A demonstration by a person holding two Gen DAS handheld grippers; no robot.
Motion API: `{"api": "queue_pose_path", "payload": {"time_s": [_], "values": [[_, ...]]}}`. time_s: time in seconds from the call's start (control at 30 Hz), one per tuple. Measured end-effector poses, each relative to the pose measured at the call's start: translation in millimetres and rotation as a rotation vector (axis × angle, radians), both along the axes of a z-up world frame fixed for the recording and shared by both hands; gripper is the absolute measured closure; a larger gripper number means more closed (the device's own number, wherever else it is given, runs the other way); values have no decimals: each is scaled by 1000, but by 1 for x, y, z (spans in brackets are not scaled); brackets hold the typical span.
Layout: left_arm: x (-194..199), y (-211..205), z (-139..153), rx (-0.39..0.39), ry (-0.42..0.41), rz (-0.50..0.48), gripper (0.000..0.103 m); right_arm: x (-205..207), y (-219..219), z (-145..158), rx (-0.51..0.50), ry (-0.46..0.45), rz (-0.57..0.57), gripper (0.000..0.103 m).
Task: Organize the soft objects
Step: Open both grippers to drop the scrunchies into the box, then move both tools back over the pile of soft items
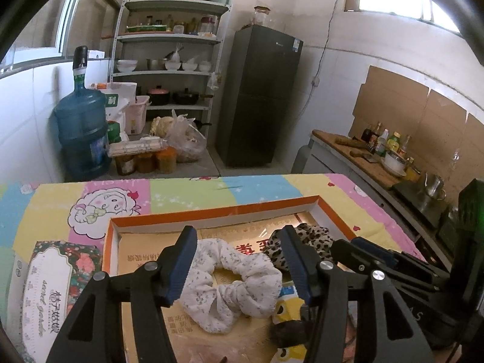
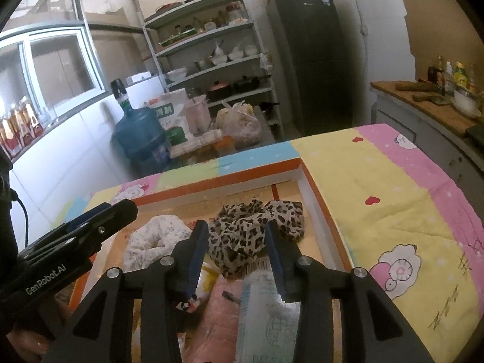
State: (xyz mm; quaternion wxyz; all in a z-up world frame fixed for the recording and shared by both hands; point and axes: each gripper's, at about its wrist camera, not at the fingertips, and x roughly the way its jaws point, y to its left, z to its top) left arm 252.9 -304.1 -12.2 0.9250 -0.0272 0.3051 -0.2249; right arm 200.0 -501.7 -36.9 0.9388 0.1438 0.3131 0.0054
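Now both scrunchies, white (image 1: 233, 281) and leopard (image 2: 251, 236), lie flat between parted hand-held gripper jaws.

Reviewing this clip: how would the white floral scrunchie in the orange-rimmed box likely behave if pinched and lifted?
The white floral scrunchie looks like gathered, ruffled fabric, so it would probably sag and squash rather than hold its ring shape. It seems light. Lying flat in the box, it is unlikely to roll.
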Motion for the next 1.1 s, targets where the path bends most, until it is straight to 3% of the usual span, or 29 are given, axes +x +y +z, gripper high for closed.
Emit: {"api": "queue_pose_path", "payload": {"time_s": [0.6, 0.77, 1.1], "values": [[-48, 20, 35, 27, -117, 32, 46, -39, 18, 25, -20, -53, -26, 45], [-62, 34, 41, 22, -139, 48, 36, -53, 29, 36, -30, -76, -22, 45], [-90, 70, 52, 20, -170, 84, 36, -75, 59, 52, -52, -109, -1, 45]]}}
